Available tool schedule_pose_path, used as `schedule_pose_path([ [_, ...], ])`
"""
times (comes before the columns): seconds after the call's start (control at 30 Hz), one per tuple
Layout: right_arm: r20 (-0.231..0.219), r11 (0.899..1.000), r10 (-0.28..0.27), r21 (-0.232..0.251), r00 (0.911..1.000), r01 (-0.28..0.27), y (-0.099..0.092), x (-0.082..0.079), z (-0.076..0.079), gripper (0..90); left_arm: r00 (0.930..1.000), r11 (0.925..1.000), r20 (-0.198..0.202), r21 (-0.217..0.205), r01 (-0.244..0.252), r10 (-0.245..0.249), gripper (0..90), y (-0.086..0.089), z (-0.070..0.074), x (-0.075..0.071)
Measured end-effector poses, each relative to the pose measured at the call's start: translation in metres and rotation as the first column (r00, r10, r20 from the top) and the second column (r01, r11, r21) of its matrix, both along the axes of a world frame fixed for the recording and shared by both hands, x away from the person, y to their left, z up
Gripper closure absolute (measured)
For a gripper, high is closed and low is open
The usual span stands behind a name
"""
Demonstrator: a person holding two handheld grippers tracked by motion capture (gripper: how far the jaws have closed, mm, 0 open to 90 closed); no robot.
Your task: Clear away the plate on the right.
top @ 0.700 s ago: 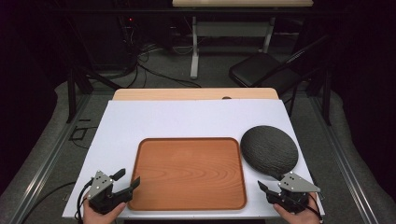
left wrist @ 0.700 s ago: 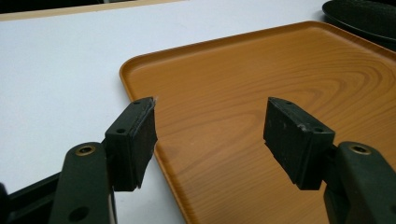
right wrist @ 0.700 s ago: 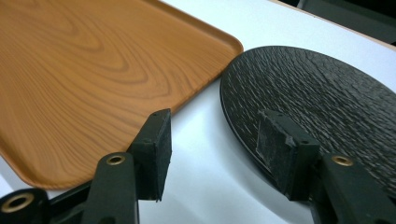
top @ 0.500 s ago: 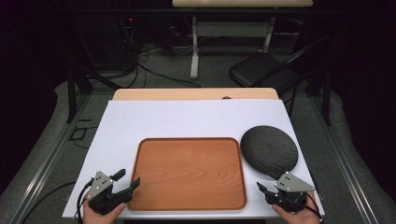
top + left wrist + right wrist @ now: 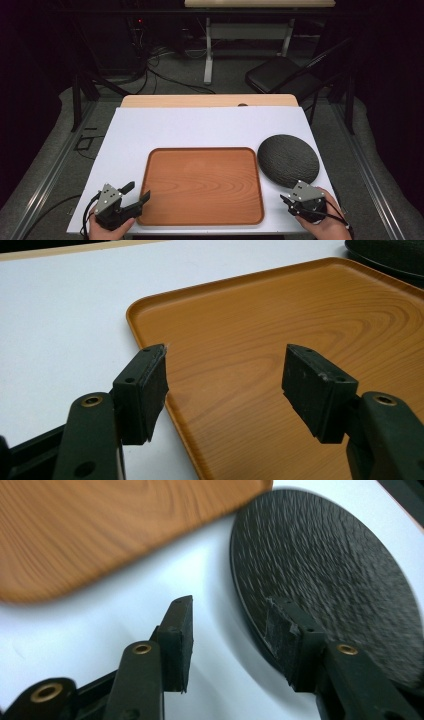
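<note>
Two hand-held grippers low at the near edge of a white table (image 5: 200, 125), each in a person's hand

Left gripper (image 5: 139, 190): jaws spread wide, nothing between the pads, parked at the near left corner of a wooden tray (image 5: 200, 185). From its own camera, left gripper (image 5: 226, 349) astride the tray's (image 5: 280, 325) left rim, one jaw over the white table (image 5: 60, 325), the other over the wood, neither pressing on anything

Right gripper (image 5: 287, 202): jaws likewise apart and empty, just short of a dark, rough-surfaced round plate (image 5: 288, 159) lying flat straight ahead of it, beside the tray's right side but apart from it. From its own camera, right gripper (image 5: 227, 602) with the plate's (image 5: 340, 570) near rim running between the jaws, one jaw over bare table, the other above the plate's edge; contact there impossible to tell. Tray (image 5: 100, 525) ahead and off to one side of that jaw, blurred

Step in hand, probably: closing in on the plate with the right gripper, grasp not yet made. Next move, likely: one jaw slid under the thin rim, the other on top, then a firm pinch; a low, shallow angle needed, since the plate lies flat on the table
</note>
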State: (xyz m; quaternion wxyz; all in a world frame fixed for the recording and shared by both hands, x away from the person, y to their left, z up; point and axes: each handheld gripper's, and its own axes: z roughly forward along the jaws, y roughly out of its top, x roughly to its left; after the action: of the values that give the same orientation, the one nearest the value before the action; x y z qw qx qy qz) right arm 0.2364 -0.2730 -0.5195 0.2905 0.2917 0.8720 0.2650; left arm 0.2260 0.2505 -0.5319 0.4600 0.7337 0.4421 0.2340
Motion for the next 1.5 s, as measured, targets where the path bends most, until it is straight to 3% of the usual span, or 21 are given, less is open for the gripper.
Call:
schedule_pose_path([
  [0.1,-0.018,0.996,0.047,-0.080,0.9987,-0.048,0.000,0.004,0.001,53.9,1.0000,1.0000,-0.003,0.003,0.000,0.000,35.2,0.000,0.000,0.000],
  [0.2,-0.032,0.985,0.083,-0.151,0.9960,-0.087,0.002,0.006,0.001,56.0,1.0000,1.0000,-0.008,0.001,-0.003,0.003,35.2,0.000,-0.001,0.000],
  [0.3,-0.049,0.977,0.097,-0.187,0.9941,-0.105,0.003,0.007,0.000,56.7,0.9999,1.0000,-0.015,0.001,-0.002,0.002,35.5,0.000,-0.001,0.001],
  [0.33,-0.054,0.971,0.107,-0.208,0.9928,-0.116,0.004,0.008,-0.001,57.3,0.9999,1.0000,-0.017,0.001,-0.001,0.001,35.5,-0.001,-0.001,0.001],
  [0.37,-0.059,0.956,0.129,-0.258,0.9898,-0.140,0.004,0.011,-0.002,57.5,0.9998,1.0000,-0.018,0.001,0.002,-0.002,35.6,-0.001,-0.001,0.001],
  [0.5,-0.070,0.939,0.127,-0.312,0.9895,-0.142,0.004,0.014,-0.005,57.5,0.9998,1.0000,-0.021,0.000,0.004,-0.003,35.6,-0.001,-0.002,0.001],
  [0.73,-0.067,0.922,0.142,-0.354,0.9876,-0.157,0.002,0.020,-0.007,57.0,0.9997,1.0000,-0.026,-0.004,0.003,-0.003,36.0,0.000,-0.002,0.002],
  [0.77,-0.065,0.915,0.152,-0.367,0.9862,-0.166,0.002,0.021,-0.007,56.8,0.9996,1.0000,-0.027,-0.004,0.004,-0.004,36.2,0.000,-0.002,0.002],
  [0.83,-0.052,0.921,0.150,-0.357,0.9872,-0.159,0.001,0.022,-0.008,56.7,0.9996,1.0000,-0.027,-0.001,0.004,-0.004,36.3,-0.001,-0.002,0.002],
  [1.0,-0.058,0.906,0.155,-0.389,0.9863,-0.165,0.000,0.026,-0.008,56.6,0.9995,1.0000,-0.030,-0.001,0.005,-0.005,36.4,-0.001,-0.002,0.002],
  [1.13,-0.039,0.908,0.154,-0.389,0.9873,-0.157,0.000,0.028,-0.010,56.2,0.9996,1.0000,-0.029,-0.002,0.004,-0.004,36.5,0.000,-0.002,0.002],
  [1.2,-0.037,0.899,0.167,-0.404,0.9852,-0.168,-0.001,0.030,-0.010,56.2,0.9996,1.0000,-0.029,-0.002,0.003,-0.003,36.5,0.000,-0.002,0.002],
  [1.23,-0.035,0.902,0.169,-0.398,0.9850,-0.169,-0.001,0.031,-0.010,56.2,0.9996,1.0000,-0.029,0.000,0.003,-0.003,36.5,-0.001,-0.002,0.002],
  [1.5,-0.042,0.881,0.175,-0.439,0.9837,-0.176,0.004,0.034,-0.016,56.3,0.9996,1.0000,-0.029,-0.002,-0.001,0.001,36.5,0.000,-0.002,0.002],
])
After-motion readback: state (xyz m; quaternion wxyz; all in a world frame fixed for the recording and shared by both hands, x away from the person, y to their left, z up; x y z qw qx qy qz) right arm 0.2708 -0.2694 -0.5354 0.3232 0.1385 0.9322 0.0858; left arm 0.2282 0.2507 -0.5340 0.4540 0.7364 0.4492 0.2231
